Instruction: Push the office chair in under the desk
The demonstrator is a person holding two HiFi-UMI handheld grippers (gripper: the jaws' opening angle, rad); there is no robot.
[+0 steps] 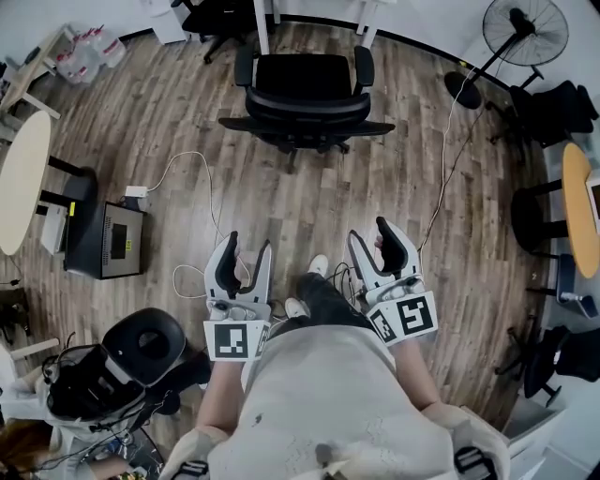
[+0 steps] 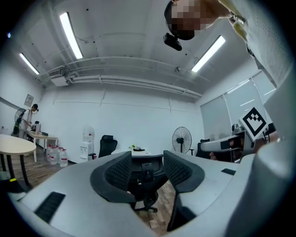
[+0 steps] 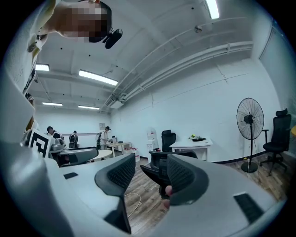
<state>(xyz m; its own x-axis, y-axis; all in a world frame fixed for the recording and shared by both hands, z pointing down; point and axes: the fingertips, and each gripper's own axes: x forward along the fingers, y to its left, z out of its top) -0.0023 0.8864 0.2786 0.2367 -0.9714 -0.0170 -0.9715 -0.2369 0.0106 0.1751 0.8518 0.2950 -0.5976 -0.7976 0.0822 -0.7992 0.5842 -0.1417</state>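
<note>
The black office chair stands at the top middle of the head view, backrest toward me, in front of the white desk legs. Both grippers point level at it from well short, with bare wood floor between. My left gripper is open with nothing between its jaws. My right gripper is open and empty too. In the left gripper view the chair shows through the gap of the left gripper, with the white desk behind it. In the right gripper view the chair sits beyond the right gripper.
A standing fan and black chairs are at the right. A black box and a white cable lie on the floor at the left. A pale round table is at the far left, another chair at the lower left.
</note>
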